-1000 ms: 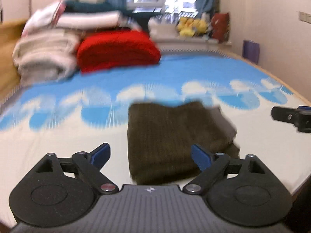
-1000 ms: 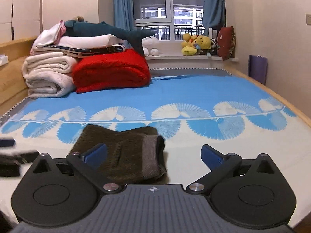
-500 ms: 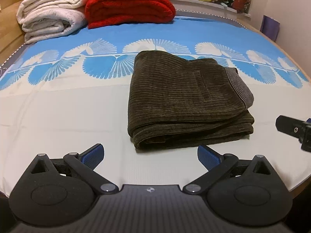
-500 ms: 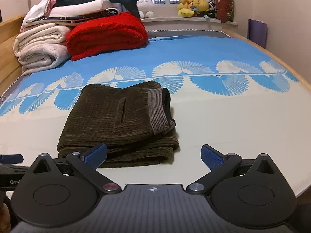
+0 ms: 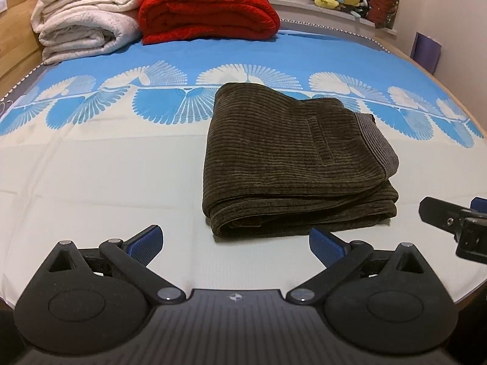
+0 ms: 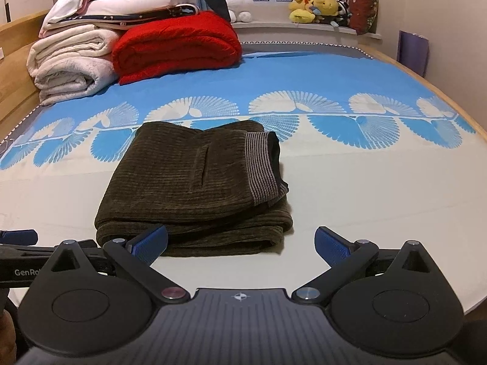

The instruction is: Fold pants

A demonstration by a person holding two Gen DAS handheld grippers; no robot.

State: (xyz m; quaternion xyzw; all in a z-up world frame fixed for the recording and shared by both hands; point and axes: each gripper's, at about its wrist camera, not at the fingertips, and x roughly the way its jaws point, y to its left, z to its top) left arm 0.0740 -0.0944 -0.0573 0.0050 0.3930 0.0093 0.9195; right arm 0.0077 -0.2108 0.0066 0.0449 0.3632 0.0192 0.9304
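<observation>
The dark olive corduroy pants (image 5: 292, 164) lie folded into a thick rectangle on the bed, striped waistband on the right side; they also show in the right wrist view (image 6: 194, 188). My left gripper (image 5: 236, 243) is open and empty, just short of the pants' near edge. My right gripper (image 6: 240, 241) is open and empty, also near the pants' front edge, its left finger (image 6: 150, 240) in front of the fabric. The right gripper shows at the right edge of the left wrist view (image 5: 453, 222).
The bed sheet (image 5: 91, 167) is white near me with a blue fan pattern farther back. Folded white blankets (image 5: 85, 27) and a red blanket (image 5: 207, 12) are stacked at the far left. Plush toys (image 6: 316, 7) sit on the windowsill. The wooden bed edge (image 6: 450, 97) runs along the right.
Both grippers tilted down and backed off slightly, so the folded pants now show fully in front of them. The pants have not moved. Both grippers stay open.
</observation>
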